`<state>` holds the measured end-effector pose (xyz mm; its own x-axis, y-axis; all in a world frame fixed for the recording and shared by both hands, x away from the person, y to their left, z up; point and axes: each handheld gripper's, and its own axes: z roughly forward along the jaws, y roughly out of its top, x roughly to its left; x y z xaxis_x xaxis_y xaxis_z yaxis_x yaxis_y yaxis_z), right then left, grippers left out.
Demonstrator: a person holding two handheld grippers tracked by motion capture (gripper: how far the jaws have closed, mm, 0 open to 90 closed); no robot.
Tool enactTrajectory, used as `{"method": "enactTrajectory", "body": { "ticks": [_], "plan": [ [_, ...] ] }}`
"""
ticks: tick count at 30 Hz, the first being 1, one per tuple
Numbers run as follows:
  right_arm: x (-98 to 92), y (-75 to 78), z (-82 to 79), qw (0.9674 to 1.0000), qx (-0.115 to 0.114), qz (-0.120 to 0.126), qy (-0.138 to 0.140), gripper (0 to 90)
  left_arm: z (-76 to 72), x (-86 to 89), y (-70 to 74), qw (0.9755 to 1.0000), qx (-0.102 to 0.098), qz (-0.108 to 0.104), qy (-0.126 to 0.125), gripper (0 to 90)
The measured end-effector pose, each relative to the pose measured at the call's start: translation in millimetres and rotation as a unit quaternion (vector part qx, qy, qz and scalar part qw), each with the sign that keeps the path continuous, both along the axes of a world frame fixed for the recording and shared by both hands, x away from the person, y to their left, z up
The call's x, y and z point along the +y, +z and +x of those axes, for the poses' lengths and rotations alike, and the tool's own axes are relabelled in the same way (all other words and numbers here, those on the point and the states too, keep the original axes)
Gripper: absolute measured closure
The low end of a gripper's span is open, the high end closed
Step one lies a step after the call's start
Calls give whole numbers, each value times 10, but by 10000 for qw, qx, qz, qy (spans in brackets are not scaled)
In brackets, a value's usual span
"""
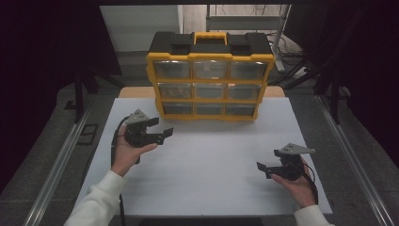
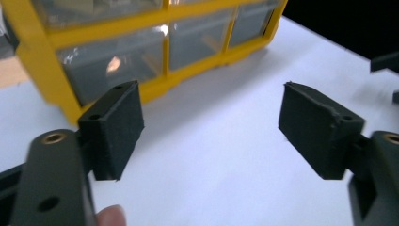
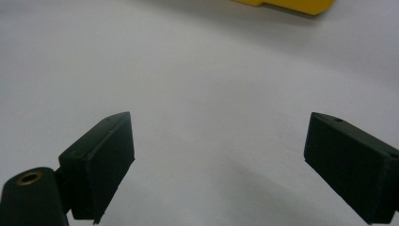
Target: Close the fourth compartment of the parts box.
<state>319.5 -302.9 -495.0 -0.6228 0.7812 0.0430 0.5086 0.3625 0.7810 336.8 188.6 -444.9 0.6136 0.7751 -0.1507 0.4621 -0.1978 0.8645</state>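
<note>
That yellow-and-black plastic drawer organizer [image 1: 210, 77] looks stiff and bulky; I'd grab a clear drawer's front lip. Left hand-held gripper [image 1: 160, 129] and right hand-held gripper [image 1: 262, 169] both gape wide, empty.

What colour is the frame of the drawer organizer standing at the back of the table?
Yellow, with a black top; the organizer shows best in the high view.

Dim room as I view it, white table [image 1: 207, 160] evenly lit, glare on drawer fronts [image 2: 113, 63], near jaws softly blurred, dark surroundings.
</note>
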Motion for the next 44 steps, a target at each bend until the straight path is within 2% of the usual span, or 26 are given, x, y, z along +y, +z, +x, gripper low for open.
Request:
{"method": "enactTrajectory", "body": {
  "ticks": [4, 12, 14, 16, 21, 29, 35, 44],
  "plan": [
    [6, -2, 3, 10000, -32, -6, 36, 95, -88, 76, -93, 10000, 47, -8, 38, 191],
    [7, 0, 15, 9999, -76, 2, 72, 95, -259, 192, -290, 9997, 210, 120, -4, 166],
    [7, 2, 17, 9999, -90, 9, 76, 95, -301, 218, -337, 9996, 243, 135, 23, 160],
    [9, 2, 19, 9999, -81, 13, 87, 95, -372, 253, -410, 9995, 179, 191, 151, 163],
    [18, 5, 16, 9998, -107, 17, 137, 95, -470, 347, -542, 9989, 316, 269, 214, 167],
    [44, -20, 37, 9997, -74, -11, 214, 95, -536, 387, -606, 9982, 394, 370, 277, 166],
    [34, -9, 35, 9997, -98, 8, 202, 95, -538, 393, -624, 9979, 430, 367, 301, 166],
    [34, -7, 27, 9997, -109, 10, 221, 94, -536, 380, -615, 9980, 396, 387, 303, 163]
  ]
}}
